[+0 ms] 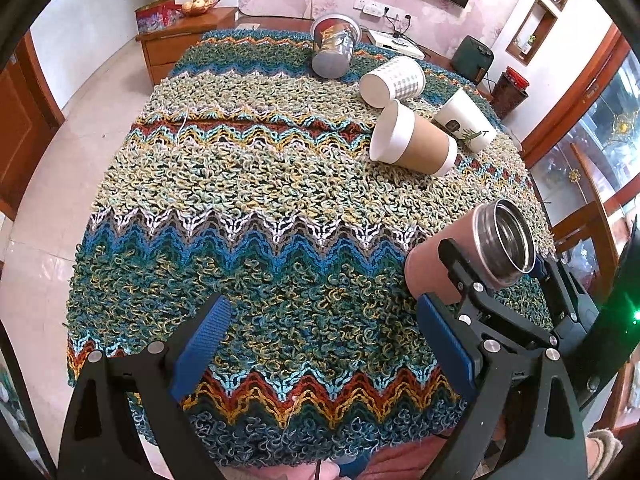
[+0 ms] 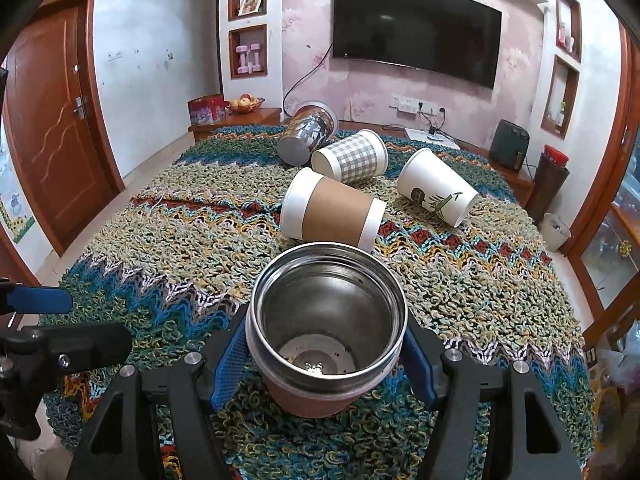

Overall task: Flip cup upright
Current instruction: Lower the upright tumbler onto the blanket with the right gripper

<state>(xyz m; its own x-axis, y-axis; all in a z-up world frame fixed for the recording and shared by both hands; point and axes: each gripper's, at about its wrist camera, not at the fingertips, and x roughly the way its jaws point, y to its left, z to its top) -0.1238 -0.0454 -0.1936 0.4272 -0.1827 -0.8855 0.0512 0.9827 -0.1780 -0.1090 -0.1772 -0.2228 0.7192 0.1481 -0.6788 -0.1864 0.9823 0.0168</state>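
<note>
A pink steel-lined cup (image 2: 326, 336) is clamped between the blue pads of my right gripper (image 2: 324, 356), its open mouth tilted up over the crocheted tablecloth (image 2: 160, 240). In the left wrist view the same cup (image 1: 476, 256) hangs at the right, held by the right gripper (image 1: 500, 280). My left gripper (image 1: 320, 340) is open and empty over the near part of the cloth. Its blue finger (image 2: 38, 300) shows at the left edge of the right wrist view.
Several paper cups lie on their sides further back: a brown-sleeved one (image 2: 332, 210), a grey checked one (image 2: 352, 156), a white one with a plant print (image 2: 438, 192) and a patterned tub (image 2: 308, 132). A wooden cabinet (image 2: 232, 120) and a TV (image 2: 416, 28) stand behind the table.
</note>
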